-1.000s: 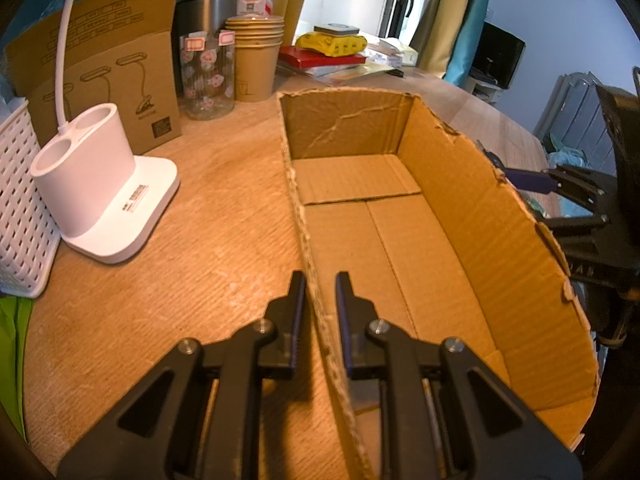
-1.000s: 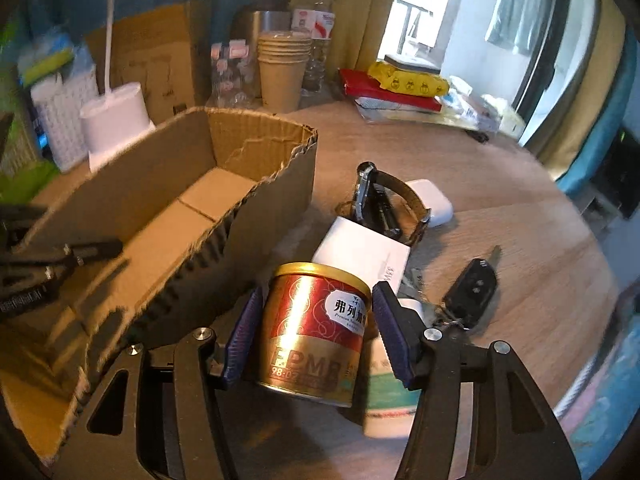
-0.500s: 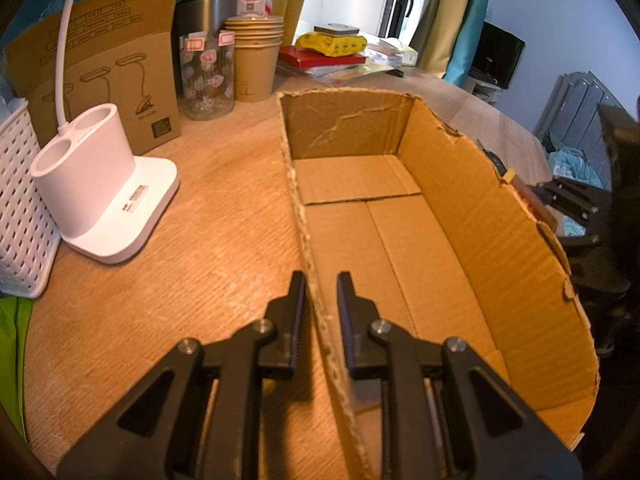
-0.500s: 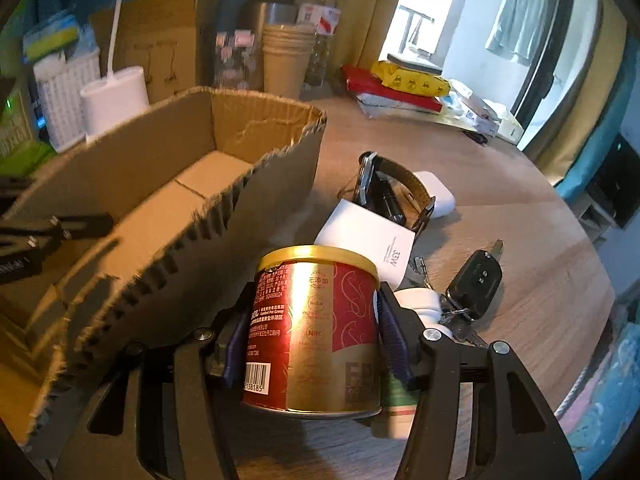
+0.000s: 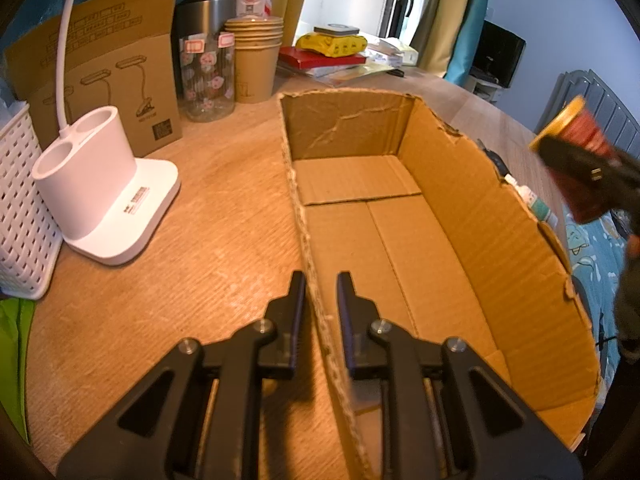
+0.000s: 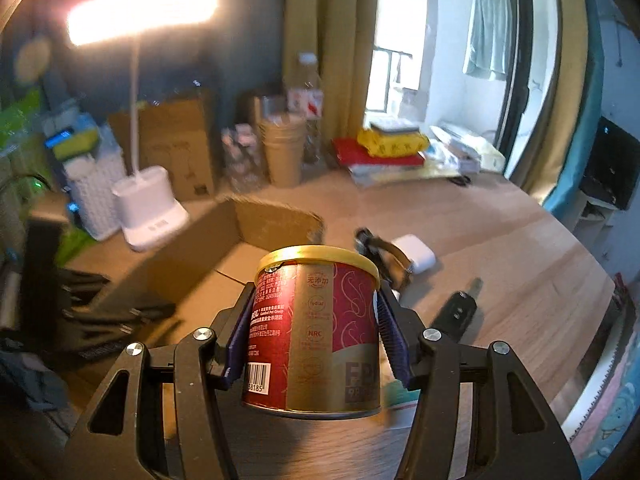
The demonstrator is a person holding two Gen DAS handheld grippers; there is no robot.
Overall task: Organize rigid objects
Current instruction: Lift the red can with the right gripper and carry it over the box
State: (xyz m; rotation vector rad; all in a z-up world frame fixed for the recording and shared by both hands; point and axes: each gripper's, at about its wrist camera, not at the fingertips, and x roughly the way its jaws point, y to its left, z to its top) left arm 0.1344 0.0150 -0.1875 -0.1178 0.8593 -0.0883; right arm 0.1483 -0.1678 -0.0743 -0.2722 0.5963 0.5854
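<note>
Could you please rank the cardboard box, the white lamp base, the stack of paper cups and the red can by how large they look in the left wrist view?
1. cardboard box
2. white lamp base
3. stack of paper cups and red can: look alike; the can is blurred and partly hidden.

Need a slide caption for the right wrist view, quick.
Right gripper holds a red-and-gold metal can aloft near the open brown cardboard box.
</note>
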